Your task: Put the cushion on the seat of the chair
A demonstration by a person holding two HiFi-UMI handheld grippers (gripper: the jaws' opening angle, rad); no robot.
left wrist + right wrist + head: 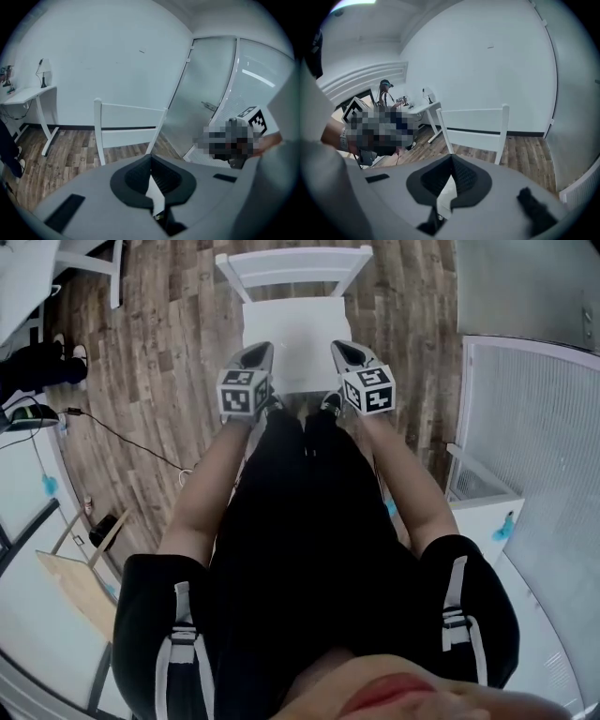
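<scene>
A white chair (292,263) stands straight ahead of me on the wood floor. Its seat (291,338) shows as a plain white square, and I cannot tell a cushion apart from it. My left gripper (260,352) and right gripper (345,349) hover side by side over the seat's near corners, well above it. In the left gripper view the left gripper (151,157) has its dark pads together, with the chair back (126,122) beyond. The right gripper (452,157) looks the same, facing the chair back (473,124). A white sliver shows in the slit under each pair of pads. No cloth is plainly pinched.
A white desk (28,93) with a small lamp (43,70) stands left of the chair, and a frosted glass partition (211,89) stands right of it. A white cabinet (487,502) is at my right. At my left, a cable (122,437) lies on the floor near a wooden board (75,587).
</scene>
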